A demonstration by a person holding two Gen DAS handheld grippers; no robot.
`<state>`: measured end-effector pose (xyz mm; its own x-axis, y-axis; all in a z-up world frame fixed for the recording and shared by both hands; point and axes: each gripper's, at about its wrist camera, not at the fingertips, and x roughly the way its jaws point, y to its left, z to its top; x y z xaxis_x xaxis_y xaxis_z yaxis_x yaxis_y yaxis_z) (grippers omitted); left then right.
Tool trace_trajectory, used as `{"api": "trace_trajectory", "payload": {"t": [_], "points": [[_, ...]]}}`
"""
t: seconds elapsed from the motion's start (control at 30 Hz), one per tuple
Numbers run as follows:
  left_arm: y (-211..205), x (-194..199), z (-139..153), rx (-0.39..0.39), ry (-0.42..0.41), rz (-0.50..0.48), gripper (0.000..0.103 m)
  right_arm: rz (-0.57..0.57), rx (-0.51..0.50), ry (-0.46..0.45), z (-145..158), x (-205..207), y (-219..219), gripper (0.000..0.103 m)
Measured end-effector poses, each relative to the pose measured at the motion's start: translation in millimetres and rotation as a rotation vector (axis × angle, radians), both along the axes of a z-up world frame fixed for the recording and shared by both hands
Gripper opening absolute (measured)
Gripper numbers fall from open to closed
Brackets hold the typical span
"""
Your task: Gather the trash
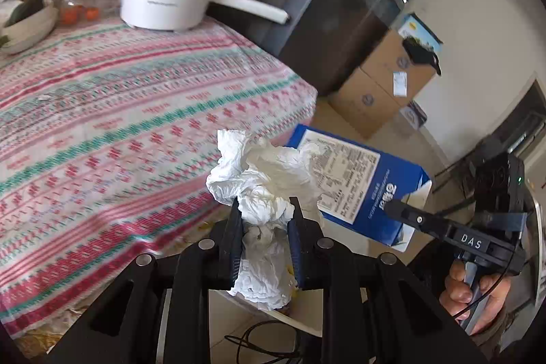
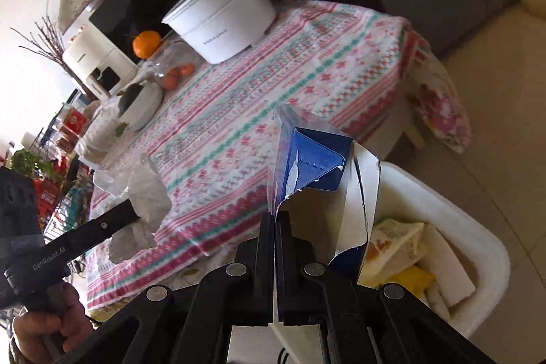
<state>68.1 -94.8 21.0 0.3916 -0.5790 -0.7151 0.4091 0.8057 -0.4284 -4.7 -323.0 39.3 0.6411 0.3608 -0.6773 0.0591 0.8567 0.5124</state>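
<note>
Crumpled white tissue wad (image 1: 262,190) and torn-open blue carton (image 2: 317,166), both aloft near white bin (image 2: 477,227).

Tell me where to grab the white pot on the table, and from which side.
Take the pot by its long straight handle, near the middle. It sticks out sideways past the table edge toward the dark cabinet, so come from that open side, tool fingers above and below it. The round body looks too wide to grip.

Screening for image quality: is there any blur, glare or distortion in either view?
Left wrist view: tablecloth smeared by motion blur, crumpled tissue sharp, fisheye bends edges. Right wrist view: left side blown out by daylight, blue carton sharp, white bin clear.
</note>
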Motion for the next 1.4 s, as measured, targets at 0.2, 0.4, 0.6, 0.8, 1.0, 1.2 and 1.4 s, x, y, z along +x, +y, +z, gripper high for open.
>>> {"api": "trace_trajectory", "payload": {"t": [0.2,0.4,0.6,0.8,1.0,1.2,1.4], "points": [[-77.6,-27.2,-41.2,0.076,0.075,-0.179,0.026,-0.069,-0.091,-0.002,3.0,-12.7,-14.3,0.0],[-118.7,-36.8,-80.4,0.155,0.152,-0.28,0.046,-0.095,-0.09,0.002,1.8,-14.5,-25.3,0.0],[-82.3,-15.0,-72.4,0.077,0.218,-0.133,0.054,-0.089,-0.065,0.036,-5.4,-11.4,-28.2,0.0],[-37.2,4.6,-52.6,0.025,0.194,0.043,0.062,-0.035,-0.06,0.109,-19.8,-4.7,-17.0,0.003],[-25.7,6.7,-44.0,0.058,0.178,0.083,0.062,0.01,-0.111,0.366,-65.1,6.3,-4.3,0.035],[-16.5,4.2,-36.3,0.11,0.138,0.118,0.062,-0.075,-0.157,0.335,-51.7,-2.9,-18.8,0.057],[-8.8,-4.8,-30.2,0.207,0.102,0.168,0.062,-0.052,-0.159,0.255,-35.1,-4.5,-12.0,0.057]]}}
